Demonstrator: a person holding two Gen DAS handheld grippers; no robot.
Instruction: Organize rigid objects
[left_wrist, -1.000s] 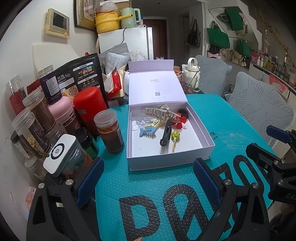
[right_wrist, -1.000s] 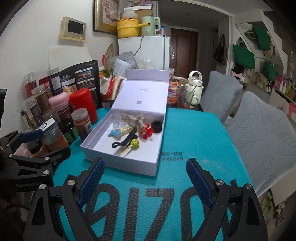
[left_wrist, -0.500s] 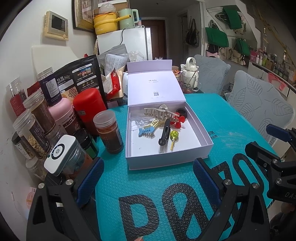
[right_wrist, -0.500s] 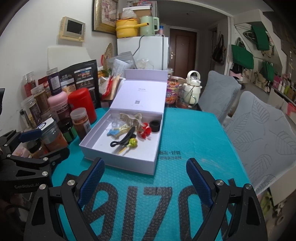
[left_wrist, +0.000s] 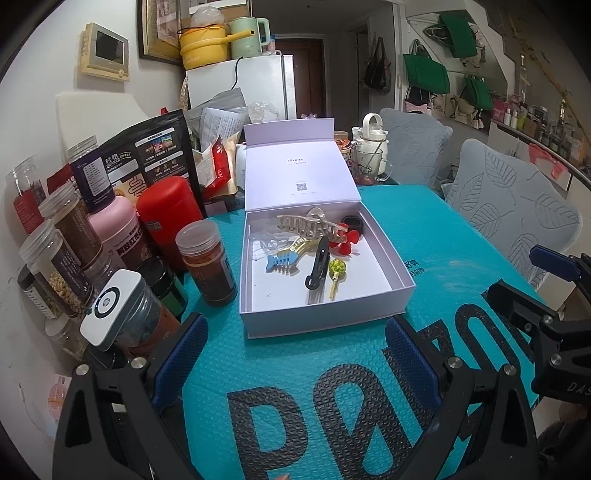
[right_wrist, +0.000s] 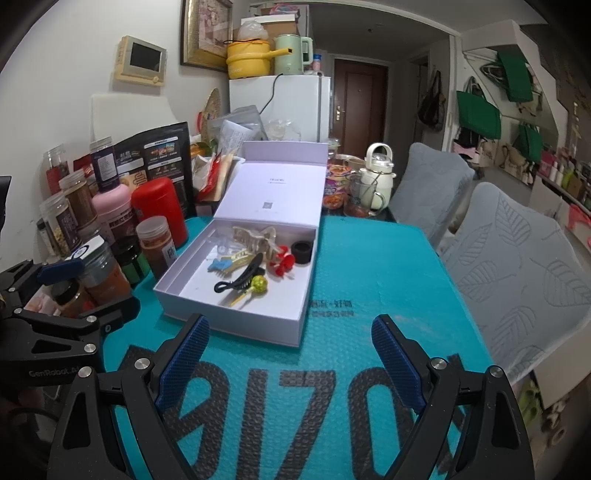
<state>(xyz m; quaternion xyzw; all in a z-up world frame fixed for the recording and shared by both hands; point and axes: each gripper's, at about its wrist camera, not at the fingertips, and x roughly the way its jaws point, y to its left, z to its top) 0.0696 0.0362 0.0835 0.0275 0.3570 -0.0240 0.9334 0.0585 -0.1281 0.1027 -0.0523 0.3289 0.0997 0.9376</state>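
Observation:
A pale lilac box (left_wrist: 325, 317) (right_wrist: 236, 325) with its lid propped up at the back stands on the teal mat. Inside lie a beige claw clip (left_wrist: 306, 226) (right_wrist: 255, 236), a blue fishbone clip (left_wrist: 281, 261) (right_wrist: 218, 264), a black hair clip (left_wrist: 318, 267) (right_wrist: 242, 277), a red clip (left_wrist: 345, 245) (right_wrist: 282, 260), a green-and-yellow pin (left_wrist: 336, 271) (right_wrist: 257, 285) and a black ring (left_wrist: 352, 222) (right_wrist: 303, 251). My left gripper (left_wrist: 293, 360) hangs open in front of the box, nothing between its fingers. My right gripper (right_wrist: 291, 354) is open too, near the box's front right corner.
Jars and tins crowd the mat's left side: a brown spice jar (left_wrist: 207, 266), a red canister (left_wrist: 168, 218), a pink bottle (left_wrist: 116, 232). A white kettle (right_wrist: 378, 173) and a glass mug stand behind the box. Grey chairs (right_wrist: 517, 266) flank the right edge.

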